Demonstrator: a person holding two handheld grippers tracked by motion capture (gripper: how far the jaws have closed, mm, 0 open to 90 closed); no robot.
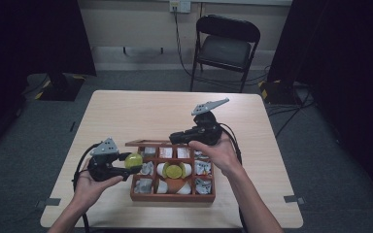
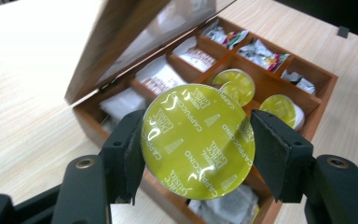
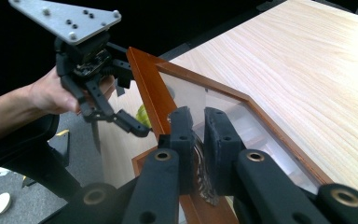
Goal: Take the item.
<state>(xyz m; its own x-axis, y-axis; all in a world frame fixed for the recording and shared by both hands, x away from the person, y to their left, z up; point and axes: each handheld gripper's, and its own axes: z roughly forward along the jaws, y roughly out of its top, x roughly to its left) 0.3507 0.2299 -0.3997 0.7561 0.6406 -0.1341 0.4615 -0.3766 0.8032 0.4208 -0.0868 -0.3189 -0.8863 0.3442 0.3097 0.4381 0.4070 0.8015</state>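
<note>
Yellow-green capsule (image 2: pixel 198 141) sits clamped between left claw (image 2: pixel 198 149) pads; right claw (image 3: pixel 199 140) pinches box lid (image 3: pixel 242 116).

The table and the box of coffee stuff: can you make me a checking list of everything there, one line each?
Surface: light wooden table, bare around the box.
Job's things: wooden compartment box with its glass lid raised; yellow-green capsule lifted out; two more capsules and sachets inside.
Clutter: nothing seen.
Grippers: left hand-held gripper shut on the capsule, beside the box; right hand-held gripper shut on the lid's edge, holding it open.
Cables: one trails from each gripper; another hangs from a wall socket.
Surroundings: folding chair behind the table, dark curtains, grey floor.
</note>
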